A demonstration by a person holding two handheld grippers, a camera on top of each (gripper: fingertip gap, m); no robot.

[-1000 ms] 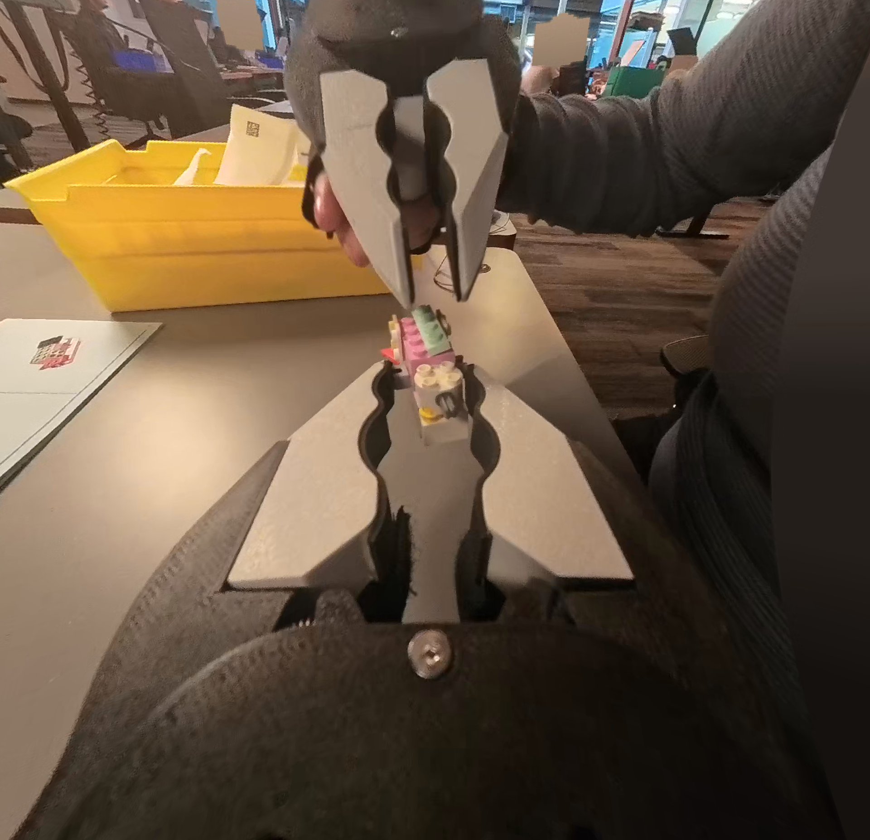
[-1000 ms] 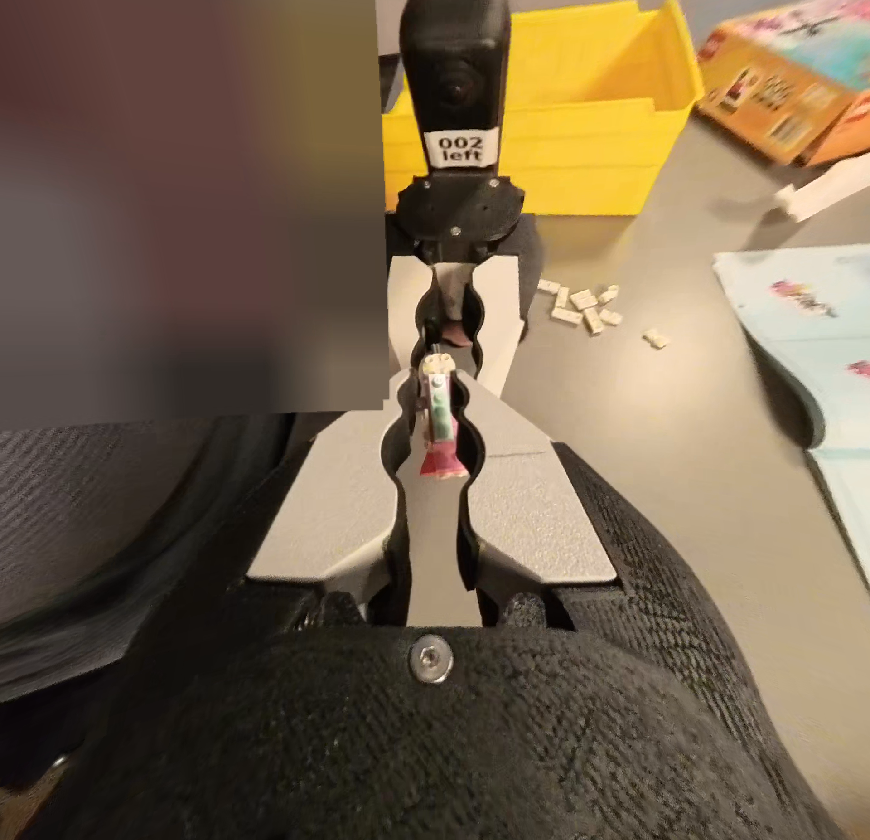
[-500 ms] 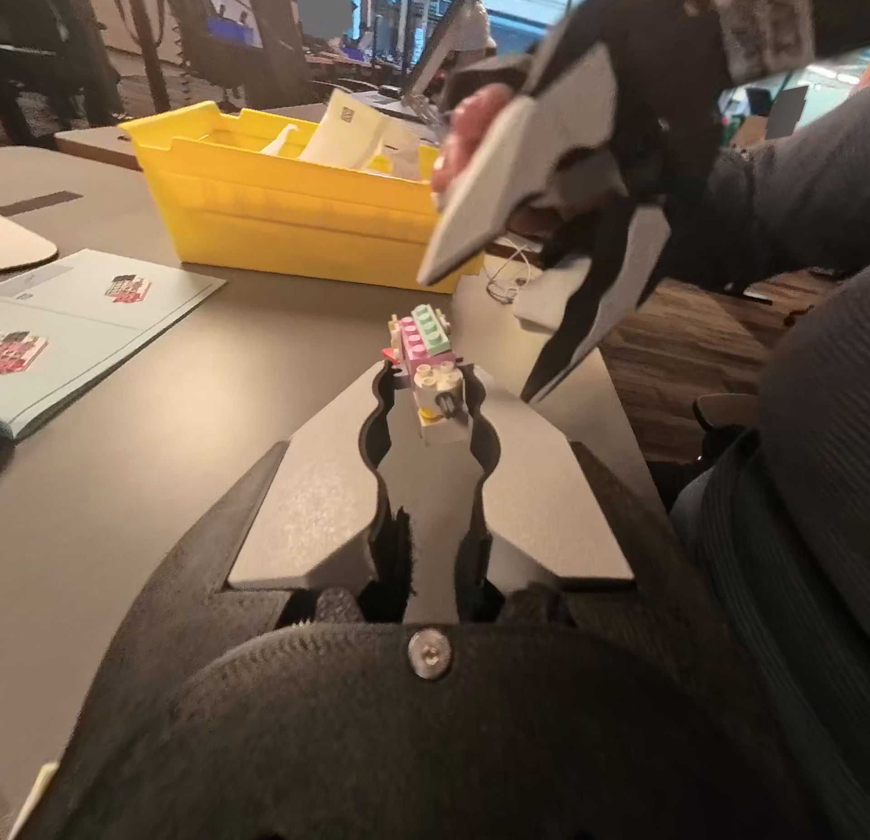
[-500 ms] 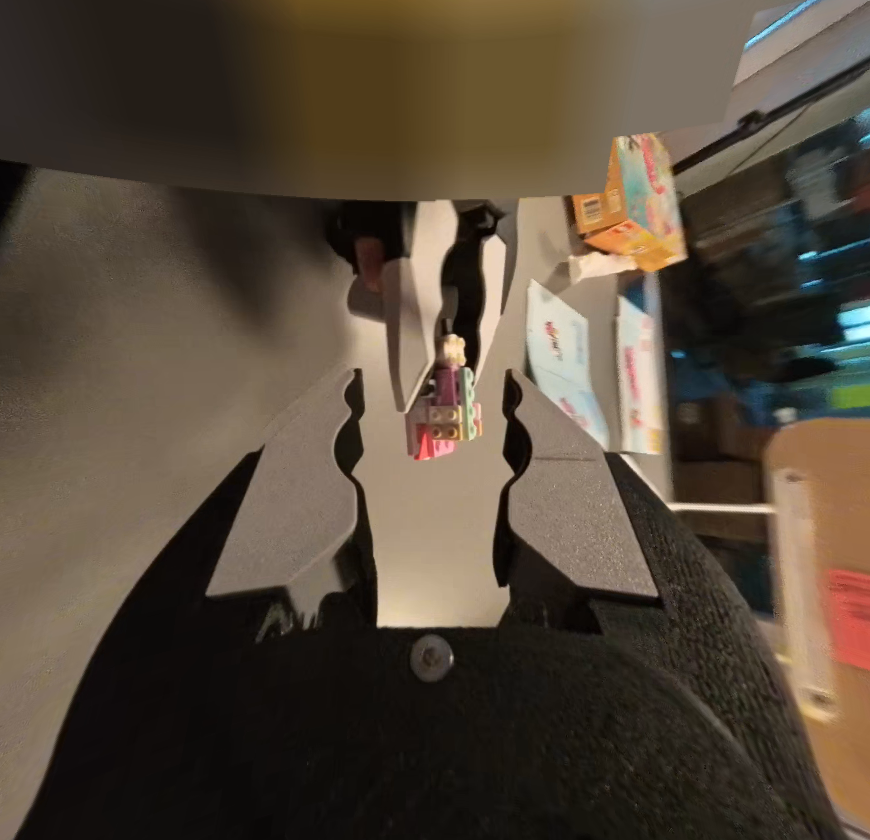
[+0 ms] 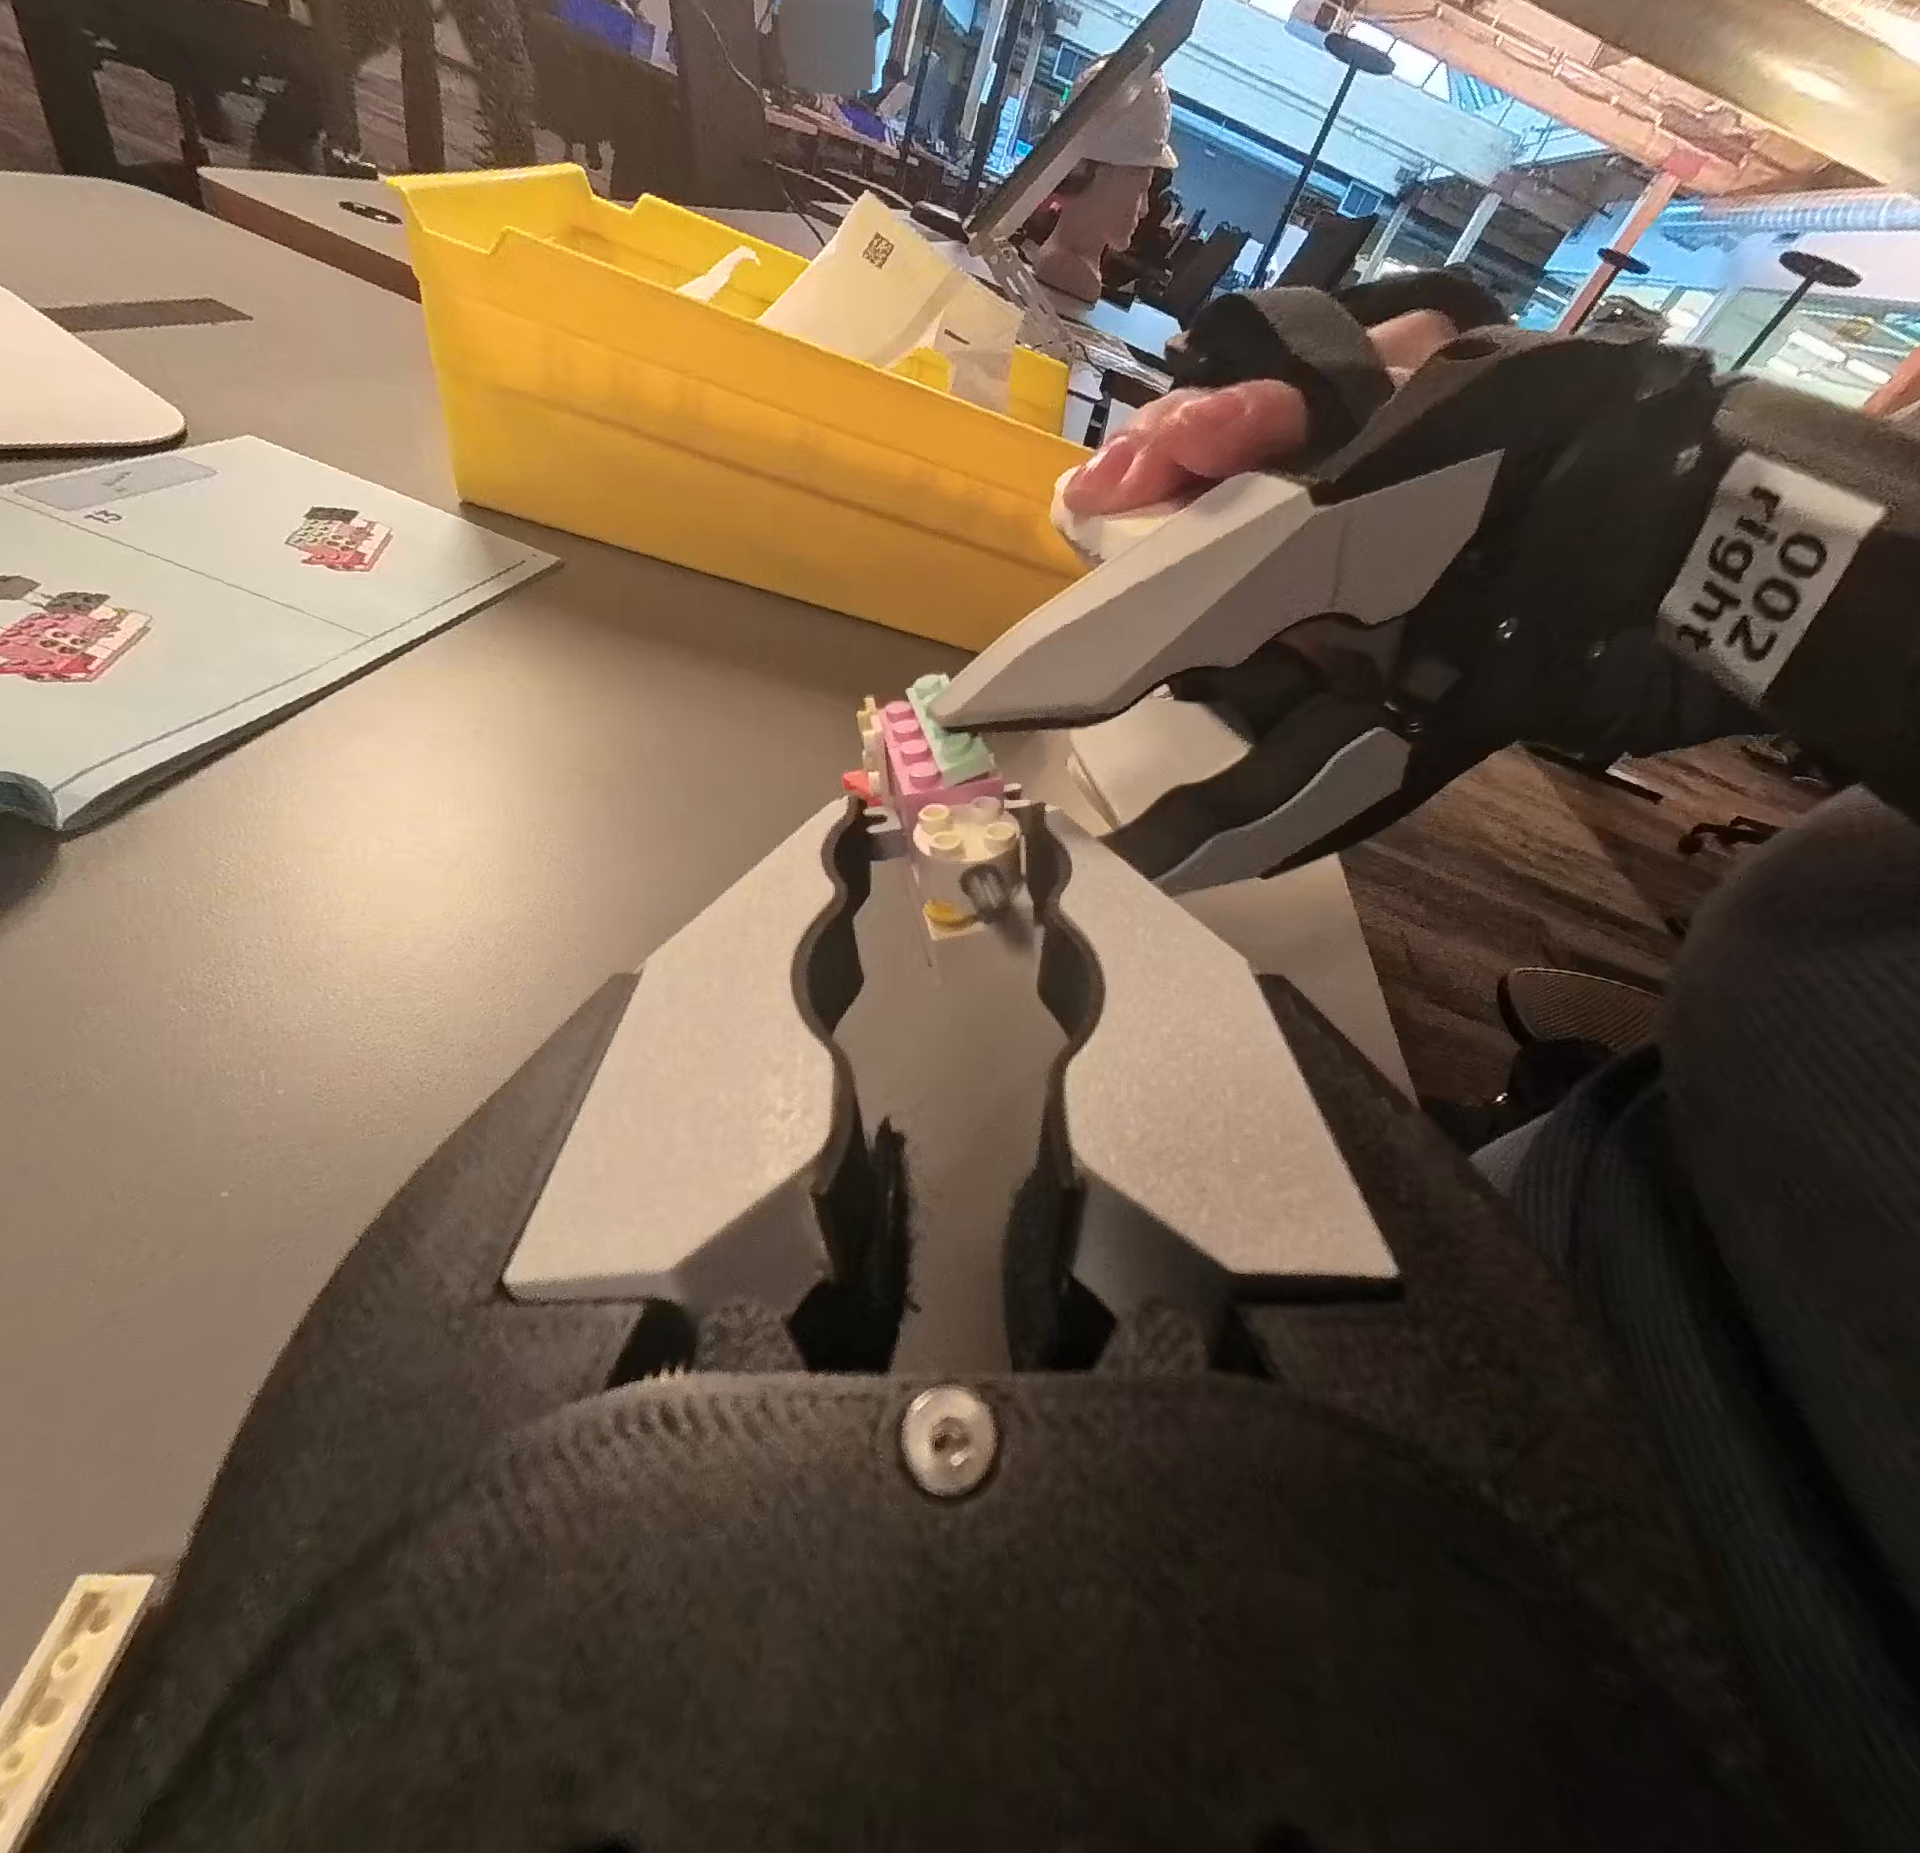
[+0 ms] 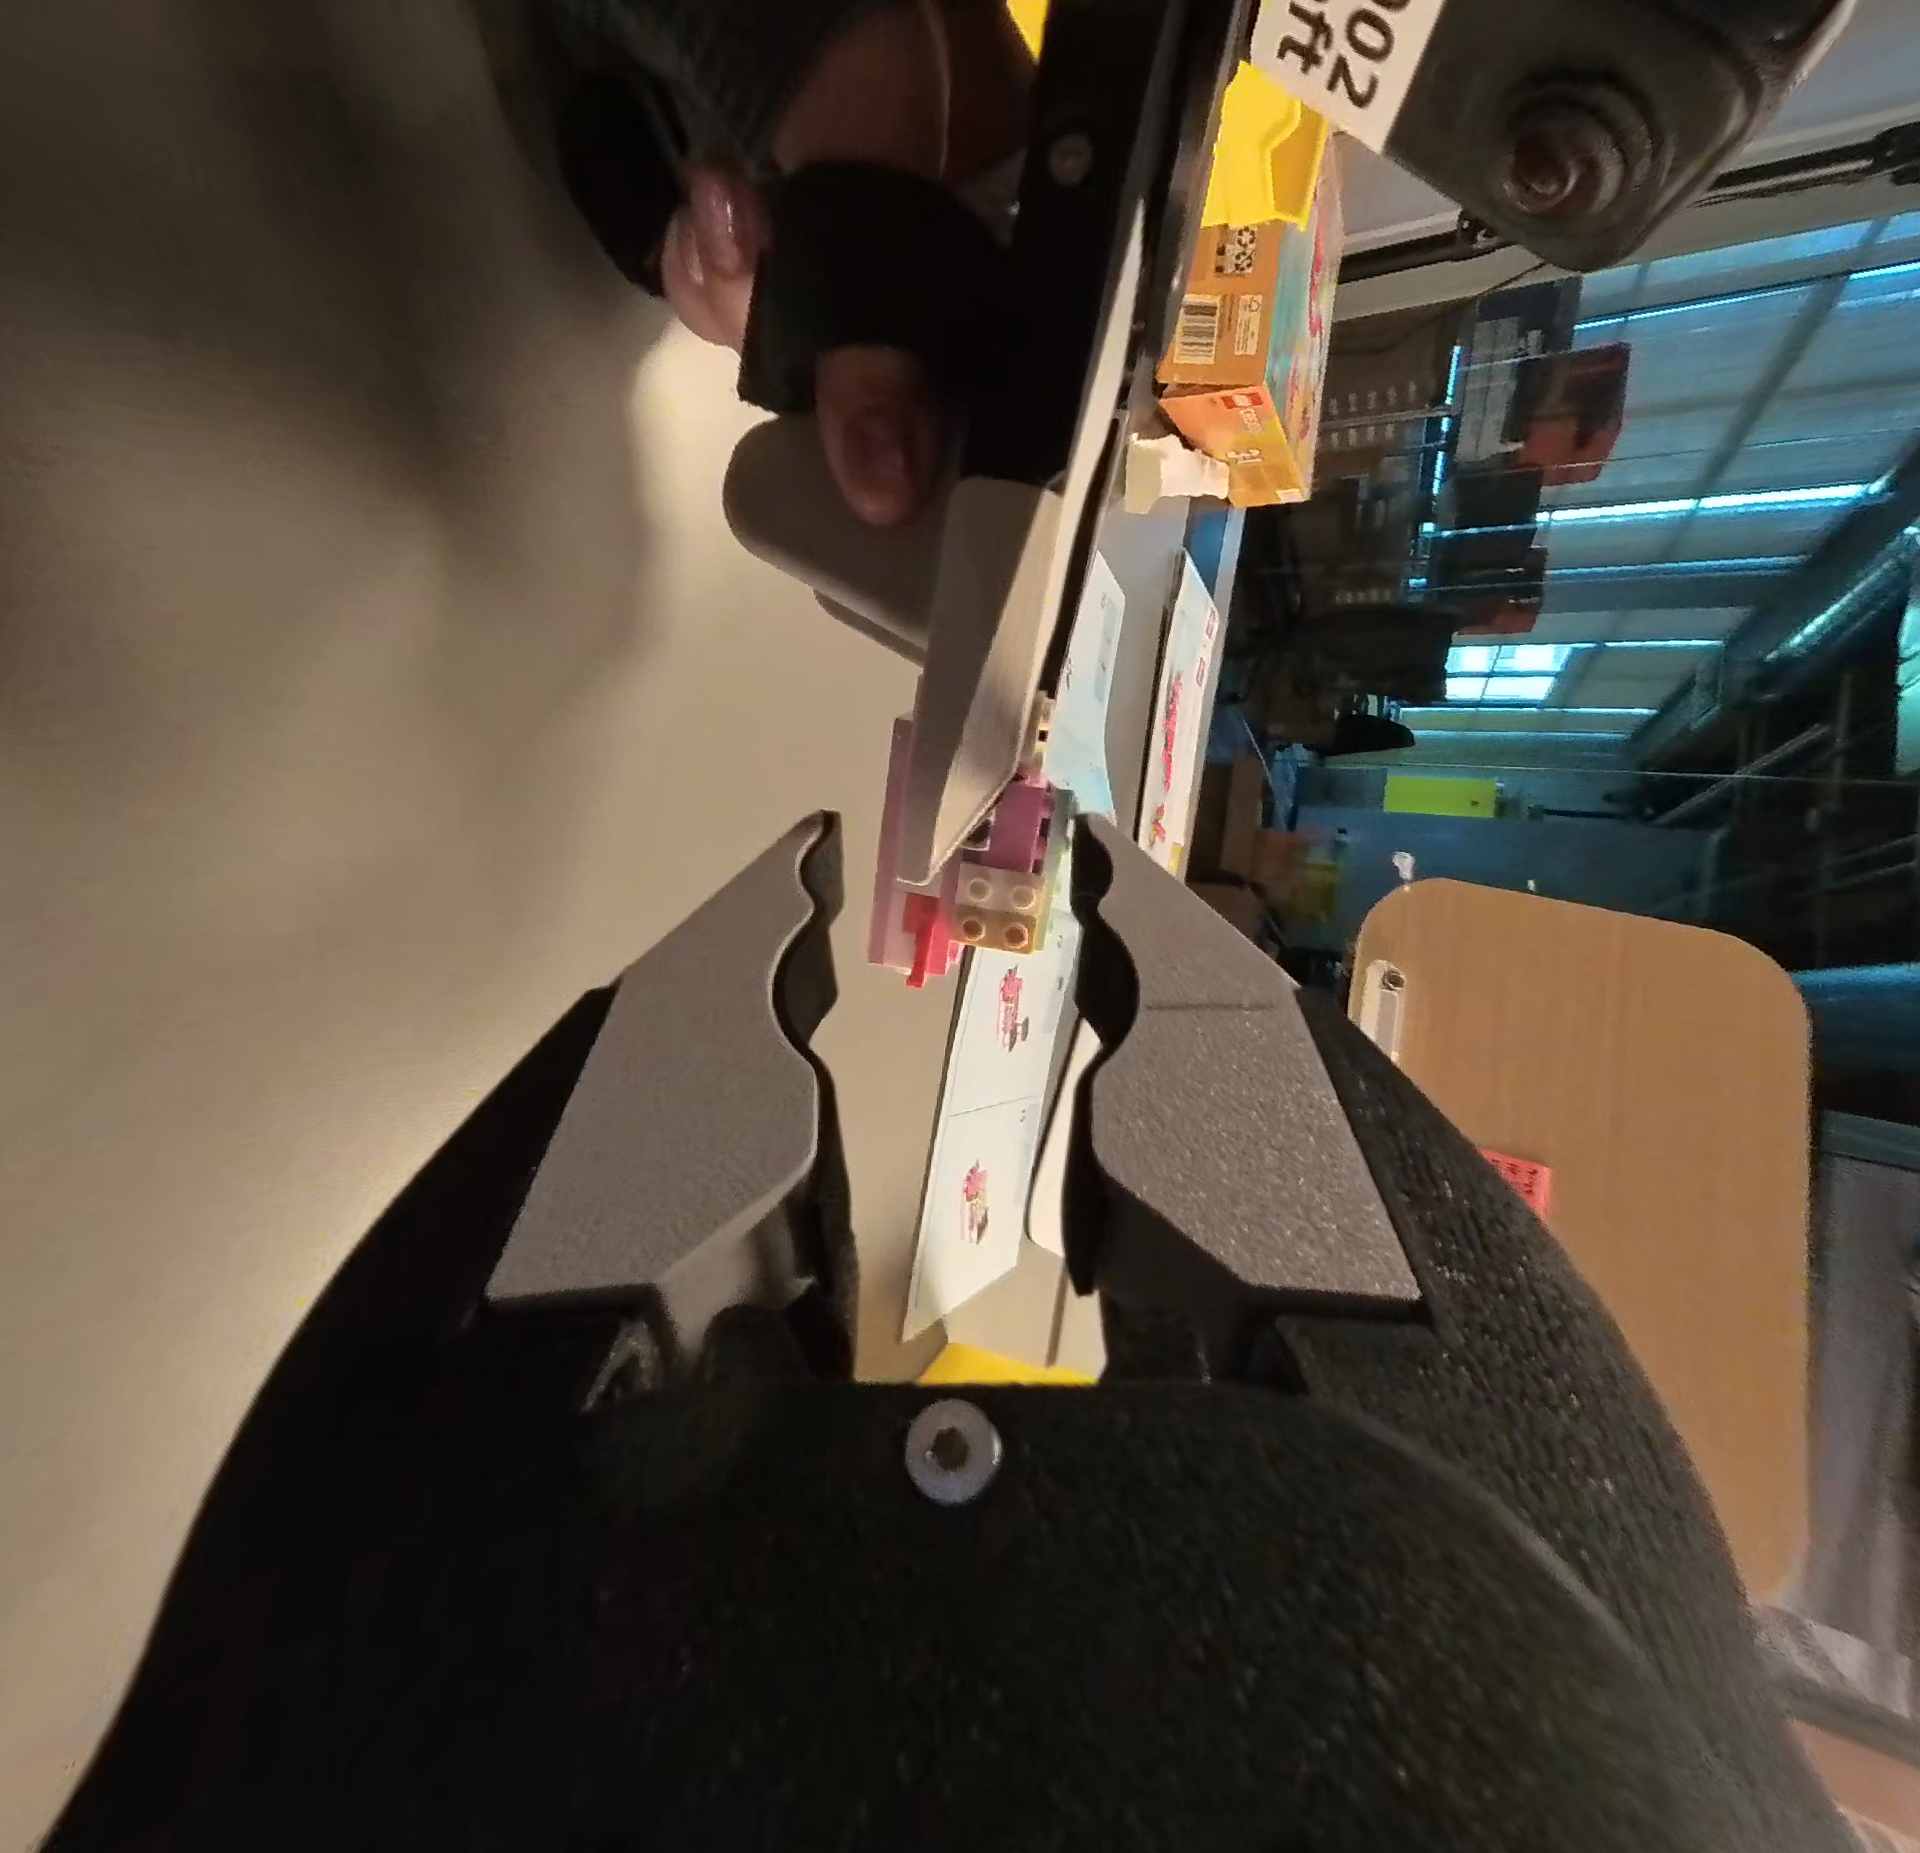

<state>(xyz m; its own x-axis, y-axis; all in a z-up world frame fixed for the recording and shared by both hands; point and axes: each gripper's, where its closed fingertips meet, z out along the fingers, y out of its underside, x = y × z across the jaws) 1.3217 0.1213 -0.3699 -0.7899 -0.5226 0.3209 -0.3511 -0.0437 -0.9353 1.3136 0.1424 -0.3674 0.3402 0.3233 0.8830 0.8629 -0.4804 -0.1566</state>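
Left wrist view: the left gripper has its two grey fingers pinched on a small brick model, a stack of pink, mint green, white and red pieces held up above the grey table. The right gripper reaches in from the right with its fingers spread. Its upper finger rests its tip on the mint green plate on top of the model; its lower finger hangs below and to the side, clear of the bricks. Behind stands a yellow bin with white bags in it, and an open instruction booklet lies to the left.

Right wrist view, rolled sideways: the right gripper is spread around the brick model. One finger sits against the mint edge, while the other finger stands off with a clear gap. The left gripper comes down from above, clamped on the model. A toy box lies on the table beyond.
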